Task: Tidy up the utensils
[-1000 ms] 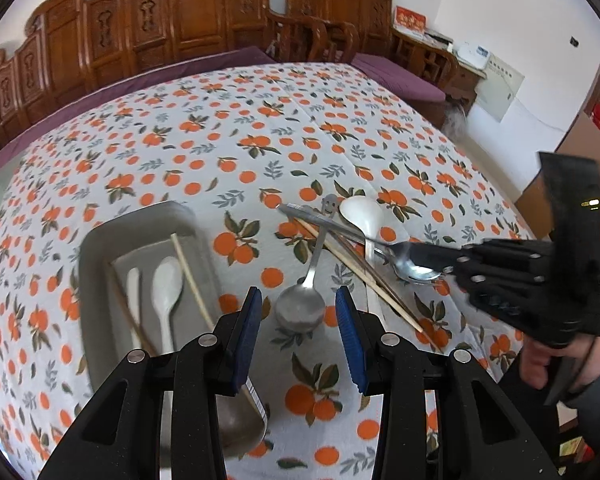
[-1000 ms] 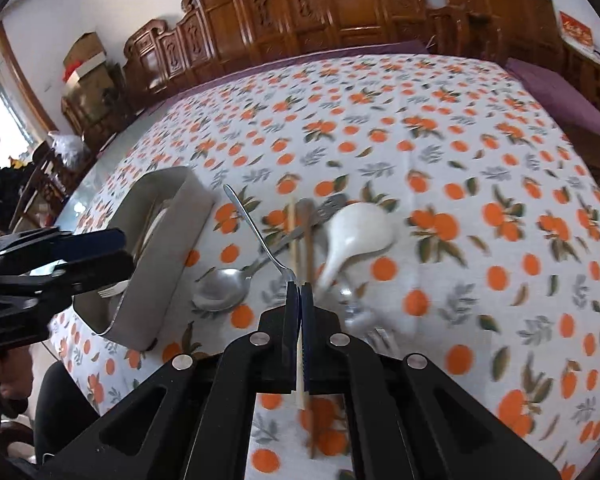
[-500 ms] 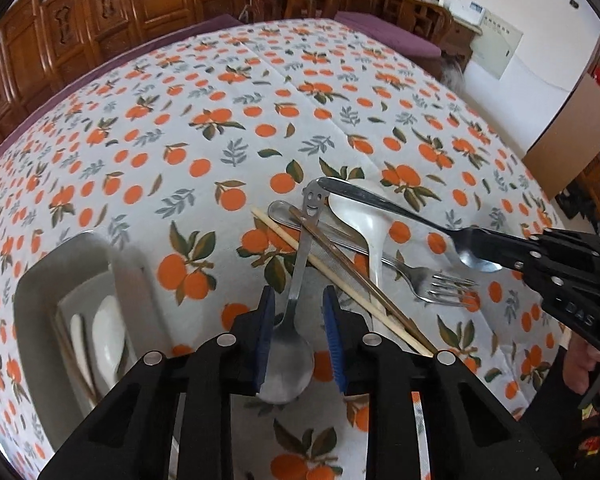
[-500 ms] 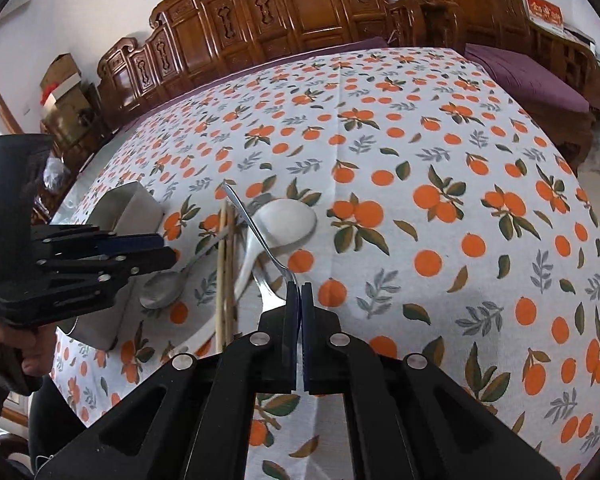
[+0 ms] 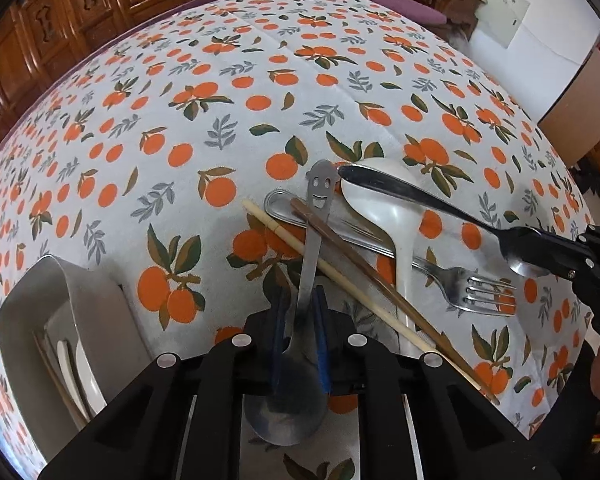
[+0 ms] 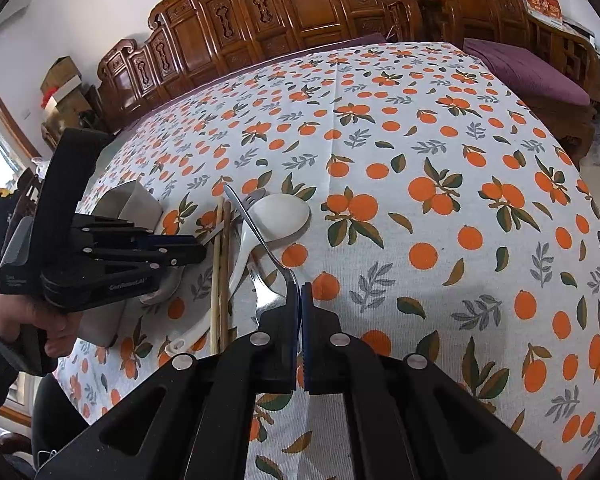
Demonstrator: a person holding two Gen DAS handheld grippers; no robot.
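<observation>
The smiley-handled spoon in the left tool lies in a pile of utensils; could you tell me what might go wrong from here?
1. The smiley-handled spoon has its handle over the two chopsticks and the fork, so lifting could drag them.
2. The right tool holds its metal spoon by the bowl edge; it may slip or swing into the white spoon.

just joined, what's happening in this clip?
Utensil sorting, one handheld gripper per hand. The left gripper is shut on the smiley-handled spoon, its handle lying across the chopsticks. The right gripper is shut on a metal spoon, handle raised over the pile. A fork and white ceramic spoon lie on the tablecloth. The metal tray already holds a white spoon and chopsticks.
</observation>
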